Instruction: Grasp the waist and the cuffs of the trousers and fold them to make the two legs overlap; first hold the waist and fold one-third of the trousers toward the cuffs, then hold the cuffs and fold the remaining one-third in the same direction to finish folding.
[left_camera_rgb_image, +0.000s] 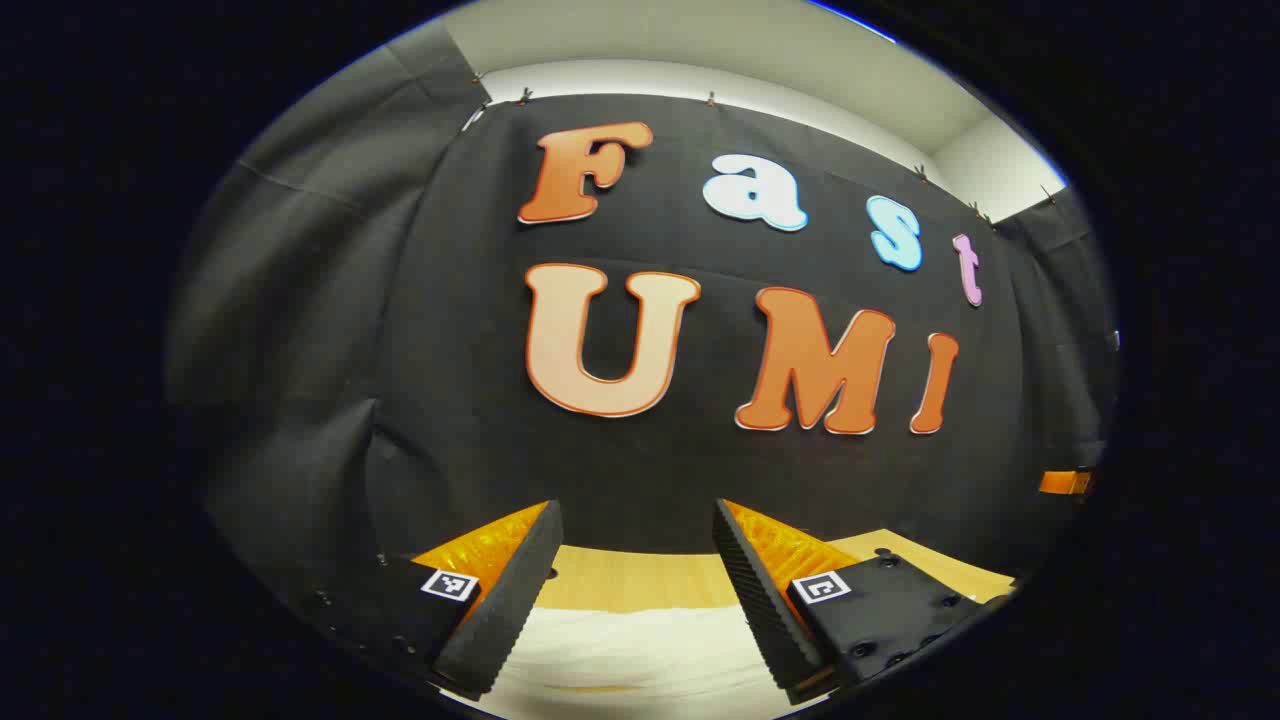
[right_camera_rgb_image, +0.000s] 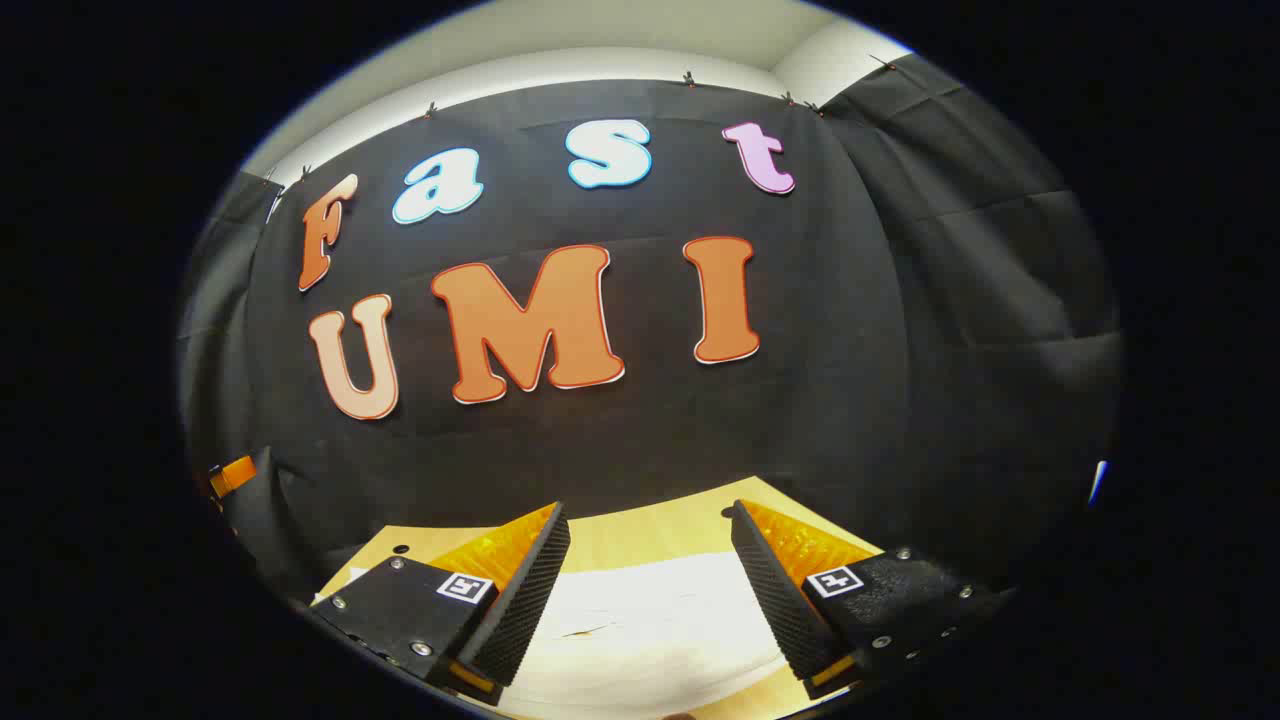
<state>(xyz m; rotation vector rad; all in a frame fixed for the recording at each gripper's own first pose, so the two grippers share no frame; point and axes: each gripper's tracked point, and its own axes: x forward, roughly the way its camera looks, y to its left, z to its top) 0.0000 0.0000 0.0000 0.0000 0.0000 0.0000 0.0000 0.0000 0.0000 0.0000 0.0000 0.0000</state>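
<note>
The left gripper (left_camera_rgb_image: 637, 520) and right gripper (right_camera_rgb_image: 650, 520) hover with fingers apart above white trousers (right_camera_rgb_image: 650, 625) lying on the bench (right_camera_rgb_image: 640, 540).

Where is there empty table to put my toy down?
A bare strip of the light wooden table runs between the white trousers and the black cloth wall. Nearer, the trousers cover the table under both open grippers.

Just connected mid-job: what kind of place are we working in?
Likely a small recording booth: black cloth wall hung by clips, wooden table right before it, white trousers laid on it below both open grippers.
</note>
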